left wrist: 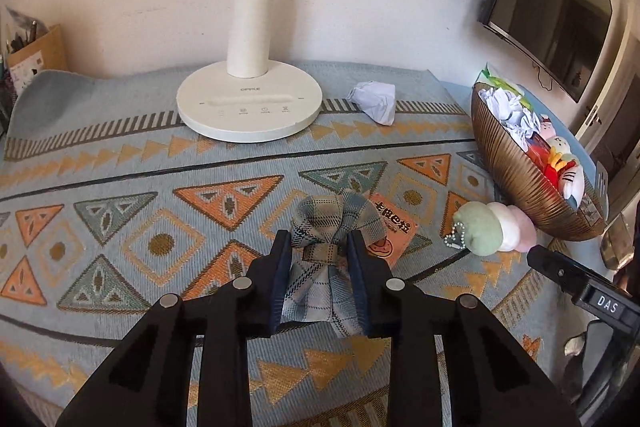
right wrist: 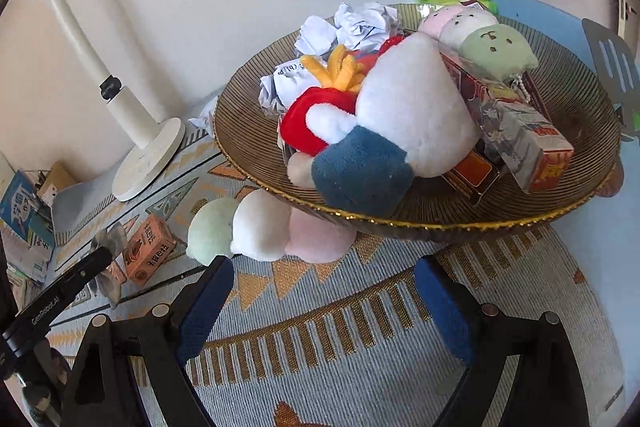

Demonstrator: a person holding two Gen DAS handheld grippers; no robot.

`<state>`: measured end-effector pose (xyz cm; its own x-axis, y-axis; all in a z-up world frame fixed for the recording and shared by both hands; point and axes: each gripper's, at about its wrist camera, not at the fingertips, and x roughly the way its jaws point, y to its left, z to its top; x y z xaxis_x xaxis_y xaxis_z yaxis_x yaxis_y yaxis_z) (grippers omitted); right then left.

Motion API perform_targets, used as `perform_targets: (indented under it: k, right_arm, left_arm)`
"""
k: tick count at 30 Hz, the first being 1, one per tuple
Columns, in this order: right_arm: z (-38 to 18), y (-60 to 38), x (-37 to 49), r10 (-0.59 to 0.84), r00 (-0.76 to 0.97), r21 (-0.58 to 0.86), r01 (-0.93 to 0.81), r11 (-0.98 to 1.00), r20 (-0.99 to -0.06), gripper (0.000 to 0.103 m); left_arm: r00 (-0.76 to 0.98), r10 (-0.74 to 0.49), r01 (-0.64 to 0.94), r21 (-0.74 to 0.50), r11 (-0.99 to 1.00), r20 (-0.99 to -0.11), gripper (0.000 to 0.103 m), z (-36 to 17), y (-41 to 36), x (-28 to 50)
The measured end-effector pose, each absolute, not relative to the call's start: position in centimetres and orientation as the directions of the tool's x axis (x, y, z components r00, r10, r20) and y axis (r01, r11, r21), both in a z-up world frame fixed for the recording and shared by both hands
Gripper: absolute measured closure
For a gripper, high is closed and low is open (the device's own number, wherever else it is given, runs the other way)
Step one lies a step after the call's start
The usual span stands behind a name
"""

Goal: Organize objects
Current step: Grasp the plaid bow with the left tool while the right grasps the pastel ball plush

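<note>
My left tool [left wrist: 319,247] is pinching a blue-grey plaid bow [left wrist: 334,227]; right tool [right wrist: 324,289] is spread wide, bowl [right wrist: 440,223] at 12 o'clock.

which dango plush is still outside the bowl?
The dango plush lying on the mat against the bowl's near rim; the other sits inside, atop the boxes.

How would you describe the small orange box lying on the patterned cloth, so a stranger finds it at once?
Start at the big ribbed bowl piled with toys. On the cloth beside its rim lies a three-ball plush; just past that lies the small orange box. It alone is flat-sided, orange, and printed with dark characters, unlike the soft plaid bow overlapping it.
</note>
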<state>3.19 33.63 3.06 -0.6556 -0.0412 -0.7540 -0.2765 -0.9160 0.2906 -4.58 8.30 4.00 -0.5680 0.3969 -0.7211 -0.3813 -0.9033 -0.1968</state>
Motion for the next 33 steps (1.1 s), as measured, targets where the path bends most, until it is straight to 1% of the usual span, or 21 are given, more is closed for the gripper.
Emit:
perform_targets:
  k: [1, 3, 6, 7, 8, 10, 12, 13, 14, 17, 20, 21, 23, 24, 25, 27, 29, 30, 31, 32, 33]
  right_arm:
    - [2.8, 33.8, 2.5, -0.056, -0.647, 0.304, -0.279, -0.911, -0.761, 0.009]
    - [3.0, 33.6, 1.5, -0.045, -0.66, 0.297, -0.275, -0.914, -0.75, 0.009]
    - [2.9, 32.5, 0.1, -0.121, -0.658, 0.337, -0.211, -0.918, -0.743, 0.009]
    - [3.1, 31.7, 0.1, -0.124, -0.661, 0.325, -0.19, -0.926, -0.74, 0.009]
    - [3.4, 30.9, 0.3, -0.153, -0.673, 0.327, -0.138, -0.935, -0.723, 0.009]
    - [4.2, 28.7, 1.2, -0.288, -0.664, 0.355, 0.036, -0.934, -0.69, 0.009]
    - [5.0, 26.3, 2.8, -0.38, -0.607, 0.336, 0.191, -0.922, -0.698, 0.009]
    - [5.3, 25.5, 3.7, -0.392, -0.594, 0.312, 0.238, -0.92, -0.702, 0.009]
    - [5.6, 25.1, 4.4, -0.375, -0.598, 0.278, 0.251, -0.927, -0.709, 0.009]
    - [6.1, 25.5, 4.9, -0.267, -0.639, 0.178, 0.201, -0.963, -0.721, 0.009]
    - [5.8, 26.4, 2.8, -0.216, -0.637, 0.158, 0.148, -0.976, -0.74, 0.009]
    - [5.4, 26.5, 1.9, -0.215, -0.622, 0.16, 0.145, -0.976, -0.753, 0.011]
    - [4.2, 26.8, 0.2, -0.248, -0.577, 0.199, 0.147, -0.969, -0.778, 0.022]
    - [3.5, 26.7, -0.6, -0.242, -0.556, 0.2, 0.136, -0.97, -0.795, 0.025]
    - [3.0, 26.5, -1.2, -0.22, -0.547, 0.183, 0.123, -0.975, -0.807, 0.031]
    - [2.5, 26.0, -1.8, -0.161, -0.575, 0.117, 0.113, -0.987, -0.802, 0.033]
    - [2.3, 25.5, -2.2, -0.151, -0.584, 0.096, 0.126, -0.987, -0.798, 0.035]
    - [2.4, 25.3, -2.2, -0.145, -0.586, 0.082, 0.134, -0.988, -0.797, 0.038]
    - [2.4, 25.0, -2.0, -0.143, -0.589, 0.068, 0.148, -0.987, -0.796, 0.05]
    - [2.4, 24.8, -1.8, -0.133, -0.59, 0.051, 0.154, -0.987, -0.796, 0.053]
    - [2.4, 24.8, -1.5, -0.131, -0.593, 0.046, 0.157, -0.986, -0.794, 0.054]
  left_arm:
    - [-0.574, 0.394, -0.371, -0.2, -0.907, -0.718, 0.078, 4.3, 7.6, -4.5]
    - [-0.589, 0.384, -0.346, -0.208, -0.915, -0.711, 0.078, 4.8, 6.1, -4.4]
    - [-0.609, 0.365, -0.302, -0.22, -0.928, -0.704, 0.078, 4.7, 4.1, -4.5]
    - [-0.609, 0.368, -0.29, -0.234, -0.928, -0.702, 0.078, 4.4, 3.5, -4.5]
    - [-0.604, 0.378, -0.28, -0.257, -0.925, -0.701, 0.078, 3.9, 2.9, -4.7]
    - [-0.585, 0.382, -0.25, -0.289, -0.924, -0.715, 0.078, 2.9, 2.1, -5.1]
    - [-0.593, 0.406, -0.249, -0.321, -0.914, -0.695, 0.078, 3.2, 1.5, -5.1]
    - [-0.597, 0.413, -0.253, -0.327, -0.91, -0.687, 0.078, 3.3, 1.4, -5.0]
    - [-0.596, 0.414, -0.254, -0.328, -0.91, -0.688, 0.078, 3.3, 1.4, -4.9]
    - [-0.601, 0.396, -0.258, -0.3, -0.918, -0.694, 0.078, 3.3, 1.9, -4.7]
    - [-0.616, 0.378, -0.273, -0.262, -0.925, -0.691, 0.078, 3.5, 2.5, -4.3]
    - [-0.617, 0.376, -0.278, -0.256, -0.926, -0.691, 0.078, 3.5, 2.6, -4.3]
    - [-0.614, 0.377, -0.282, -0.254, -0.925, -0.693, 0.078, 3.5, 2.7, -4.3]
    - [-0.612, 0.379, -0.282, -0.256, -0.925, -0.694, 0.078, 3.5, 2.7, -4.3]
    - [-0.613, 0.379, -0.28, -0.259, -0.925, -0.693, 0.078, 3.5, 2.6, -4.3]
    - [-0.614, 0.384, -0.274, -0.269, -0.923, -0.689, 0.078, 3.5, 2.4, -4.4]
    - [-0.61, 0.392, -0.27, -0.284, -0.92, -0.689, 0.078, 3.4, 2.1, -4.5]
    - [-0.607, 0.393, -0.266, -0.289, -0.92, -0.691, 0.078, 3.4, 2.0, -4.6]
    - [-0.605, 0.395, -0.264, -0.293, -0.919, -0.691, 0.078, 3.3, 2.0, -4.7]
    - [-0.604, 0.396, -0.264, -0.296, -0.918, -0.692, 0.078, 3.3, 1.9, -4.7]
    - [-0.604, 0.396, -0.264, -0.296, -0.918, -0.692, 0.078, 3.3, 1.9, -4.7]
